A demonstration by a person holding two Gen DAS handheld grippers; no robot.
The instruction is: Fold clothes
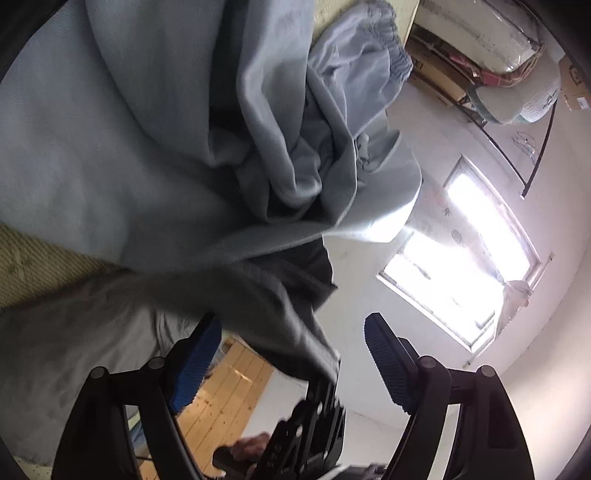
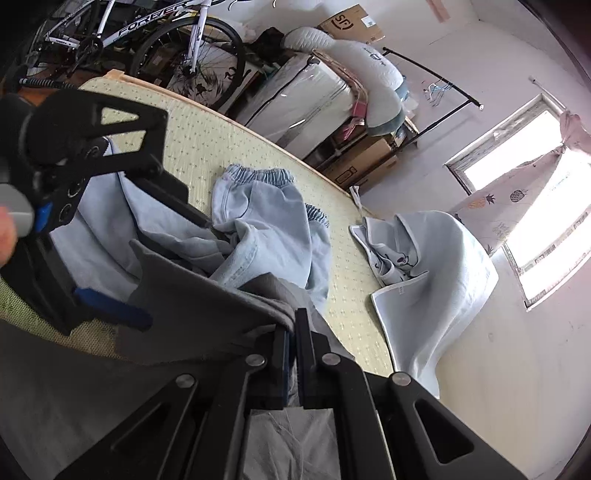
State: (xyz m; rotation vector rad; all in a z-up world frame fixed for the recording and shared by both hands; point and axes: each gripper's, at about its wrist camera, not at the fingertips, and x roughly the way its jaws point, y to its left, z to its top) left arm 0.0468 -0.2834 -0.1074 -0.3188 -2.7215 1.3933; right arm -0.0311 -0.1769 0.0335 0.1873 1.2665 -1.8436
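Note:
A dark grey garment (image 2: 199, 306) lies across the front of the bed, and my right gripper (image 2: 293, 325) is shut on its upper edge. It also shows in the left wrist view (image 1: 240, 306), hanging in front of my left gripper (image 1: 291, 332), whose blue-padded fingers (image 1: 384, 354) stand wide apart with nothing between them. Light blue trousers (image 2: 266, 221) with an elastic waist lie crumpled on the straw mat (image 2: 207, 147); in the left wrist view they fill the top (image 1: 147, 129). The left gripper also shows in the right wrist view (image 2: 85, 236), low over the trousers.
A pale blue blanket (image 2: 436, 266) hangs over the bed's right edge. A bicycle (image 2: 147, 40), cardboard boxes (image 2: 354, 22), a covered box (image 2: 306, 99) and a clothes rail (image 2: 436, 85) stand behind the bed. A bright window (image 2: 546, 206) is on the right wall. Wooden floor (image 1: 229, 391) lies below.

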